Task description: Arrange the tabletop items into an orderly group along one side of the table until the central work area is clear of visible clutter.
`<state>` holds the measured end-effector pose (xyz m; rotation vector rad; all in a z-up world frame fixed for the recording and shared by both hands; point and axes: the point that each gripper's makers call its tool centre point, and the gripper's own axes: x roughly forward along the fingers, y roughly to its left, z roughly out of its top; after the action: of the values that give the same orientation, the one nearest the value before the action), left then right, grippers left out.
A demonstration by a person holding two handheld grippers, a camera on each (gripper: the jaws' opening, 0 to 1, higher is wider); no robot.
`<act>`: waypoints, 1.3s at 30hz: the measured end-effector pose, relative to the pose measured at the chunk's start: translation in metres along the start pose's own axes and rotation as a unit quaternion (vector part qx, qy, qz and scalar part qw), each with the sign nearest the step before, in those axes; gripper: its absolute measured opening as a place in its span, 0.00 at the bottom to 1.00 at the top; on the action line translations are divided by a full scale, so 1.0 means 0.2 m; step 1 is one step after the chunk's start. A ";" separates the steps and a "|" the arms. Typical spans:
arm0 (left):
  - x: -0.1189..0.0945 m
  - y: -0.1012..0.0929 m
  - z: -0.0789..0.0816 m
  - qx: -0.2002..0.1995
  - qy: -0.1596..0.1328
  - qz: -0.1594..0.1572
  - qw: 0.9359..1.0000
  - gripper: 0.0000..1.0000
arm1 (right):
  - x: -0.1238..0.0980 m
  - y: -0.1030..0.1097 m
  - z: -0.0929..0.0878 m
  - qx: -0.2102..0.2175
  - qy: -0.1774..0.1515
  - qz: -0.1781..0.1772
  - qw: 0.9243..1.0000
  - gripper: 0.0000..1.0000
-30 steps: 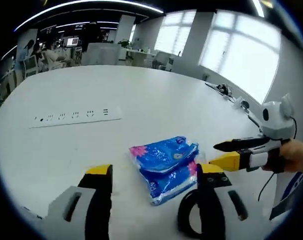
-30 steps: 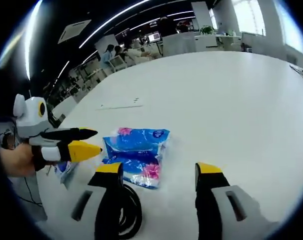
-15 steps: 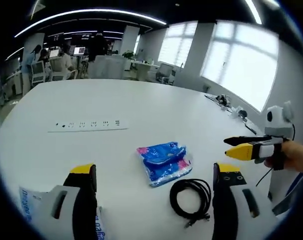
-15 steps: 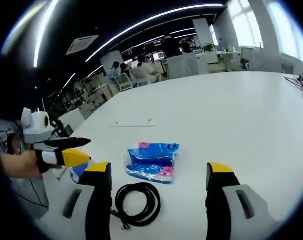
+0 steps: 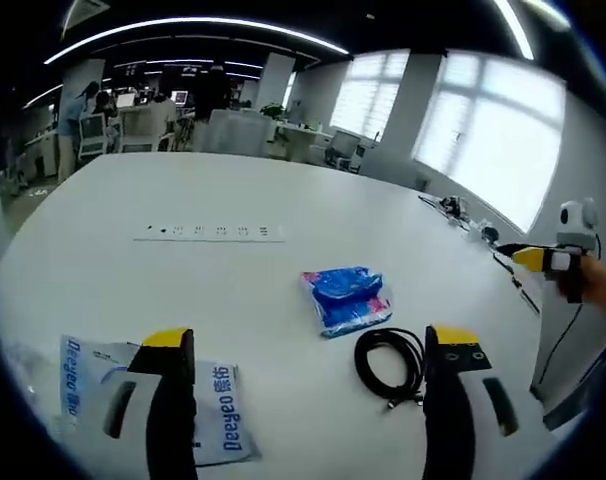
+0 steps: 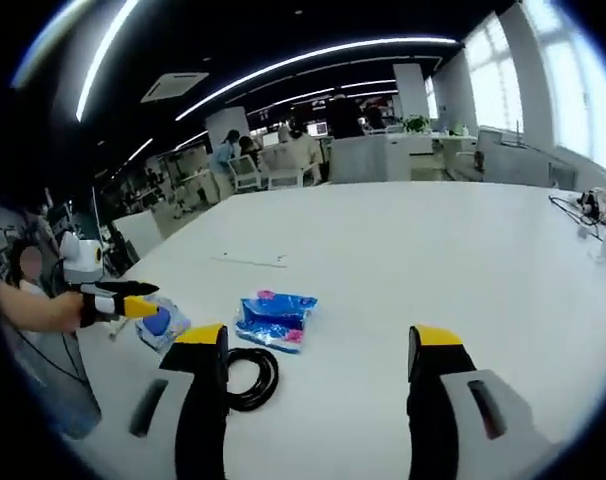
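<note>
A blue tissue pack (image 5: pixel 345 298) lies on the white table (image 5: pixel 233 290), with a coiled black cable (image 5: pixel 390 362) just on the near side of it. A white and blue packet (image 5: pixel 148 400) lies flat at the near left, partly behind my left jaw. My left gripper (image 5: pixel 310 340) is open and empty, held back from all three. In the right gripper view the tissue pack (image 6: pixel 275 318) and cable (image 6: pixel 248 375) sit left of centre. My right gripper (image 6: pixel 318 340) is open and empty too. The left gripper (image 6: pixel 118 298) hovers above the packet (image 6: pixel 161 325).
A white power strip (image 5: pixel 211 232) lies flat further out on the table. Loose cables and small gear (image 6: pixel 588 205) rest near the far edge. The right gripper (image 5: pixel 548 260) shows at the right. Desks, chairs and people fill the office behind.
Both grippers have drawn back and up from the tissue pack, so it looks smaller. The cable and the white and blue packet have come into view. Nothing on the table has moved.
</note>
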<state>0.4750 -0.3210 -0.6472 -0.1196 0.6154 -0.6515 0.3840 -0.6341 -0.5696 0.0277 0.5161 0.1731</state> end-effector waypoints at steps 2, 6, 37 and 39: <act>0.00 -0.01 -0.01 0.003 0.002 -0.002 1.000 0.97 | -0.12 -0.13 0.04 -0.021 -0.002 -0.018 1.000 0.73; 0.01 -0.06 -0.04 0.003 0.007 -0.009 1.000 0.97 | -0.37 -0.31 0.12 -0.056 -0.005 -0.045 0.997 0.73; -0.18 0.39 -0.12 -0.017 0.023 0.046 0.999 0.95 | 0.48 0.64 0.14 -0.026 0.008 0.214 0.976 0.66; -0.20 0.44 -0.16 -0.022 0.029 0.055 0.998 0.95 | 0.53 0.69 0.11 -0.018 0.014 0.223 0.974 0.65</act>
<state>0.4787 -0.2244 -0.6786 -0.1078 0.6871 -0.5355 0.4628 -0.4800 -0.5931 0.1055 0.5300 0.6240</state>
